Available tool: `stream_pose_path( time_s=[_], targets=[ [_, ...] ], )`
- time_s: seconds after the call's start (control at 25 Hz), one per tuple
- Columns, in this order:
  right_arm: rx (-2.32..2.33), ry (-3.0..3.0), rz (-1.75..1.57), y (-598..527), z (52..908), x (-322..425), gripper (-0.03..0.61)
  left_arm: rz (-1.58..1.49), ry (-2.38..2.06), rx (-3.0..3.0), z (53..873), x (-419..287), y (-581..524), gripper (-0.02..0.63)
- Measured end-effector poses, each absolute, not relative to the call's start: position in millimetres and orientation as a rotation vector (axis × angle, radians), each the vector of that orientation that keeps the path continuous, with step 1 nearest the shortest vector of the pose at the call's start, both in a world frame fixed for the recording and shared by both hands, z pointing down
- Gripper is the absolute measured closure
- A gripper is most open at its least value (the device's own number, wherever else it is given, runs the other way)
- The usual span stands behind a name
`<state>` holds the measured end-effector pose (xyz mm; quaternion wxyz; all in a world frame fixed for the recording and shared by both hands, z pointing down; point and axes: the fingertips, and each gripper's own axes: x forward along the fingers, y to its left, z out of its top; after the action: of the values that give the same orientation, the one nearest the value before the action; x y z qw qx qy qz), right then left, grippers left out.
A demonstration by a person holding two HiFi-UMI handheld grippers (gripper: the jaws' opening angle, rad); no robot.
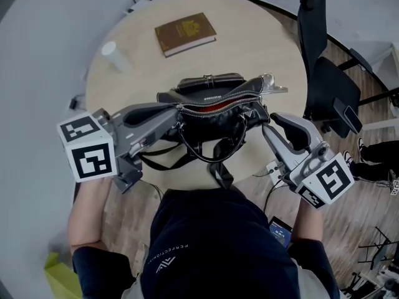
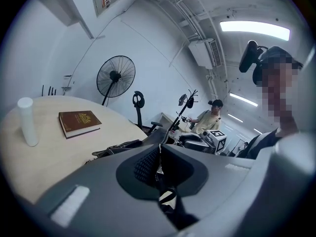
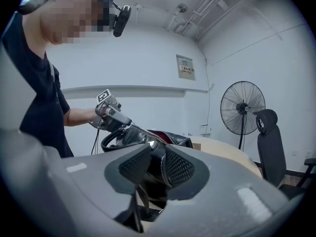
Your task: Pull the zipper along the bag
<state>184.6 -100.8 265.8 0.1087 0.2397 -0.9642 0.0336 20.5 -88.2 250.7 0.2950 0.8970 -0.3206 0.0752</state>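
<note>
A black leather bag (image 1: 215,120) lies on the round wooden table (image 1: 262,48), its zipper (image 1: 218,99) parted and red lining showing inside. My left gripper (image 1: 177,112) is at the bag's left end, shut on the zipper pull; in the left gripper view its jaws (image 2: 159,168) pinch a thin metal piece. My right gripper (image 1: 265,122) holds the bag's right end. In the right gripper view its jaws (image 3: 157,164) have black leather pressed between the pads, and the bag (image 3: 168,137) stretches away toward the left gripper (image 3: 129,124). The carry straps hang over the near table edge.
A brown book (image 1: 185,33) and a white cylinder (image 1: 116,56) lie on the table's far side. A black office chair (image 1: 327,80) stands to the right. A standing fan (image 2: 115,76) and a seated person (image 2: 213,117) are in the background.
</note>
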Motion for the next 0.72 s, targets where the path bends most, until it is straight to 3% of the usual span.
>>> stream_pose_path(
  time_s=[0.28,0.72],
  targets=[
    [0.757,-2.824,0.023,-92.5,240.7,157.6,0.480,0.272,-0.795,2.507,251.2,21.7,-86.0,0.575],
    [0.783,-2.753,-0.088,-72.5,218.1,100.0,0.480,0.114,-0.542,2.556,246.3,7.4,-70.5,0.552]
  ],
)
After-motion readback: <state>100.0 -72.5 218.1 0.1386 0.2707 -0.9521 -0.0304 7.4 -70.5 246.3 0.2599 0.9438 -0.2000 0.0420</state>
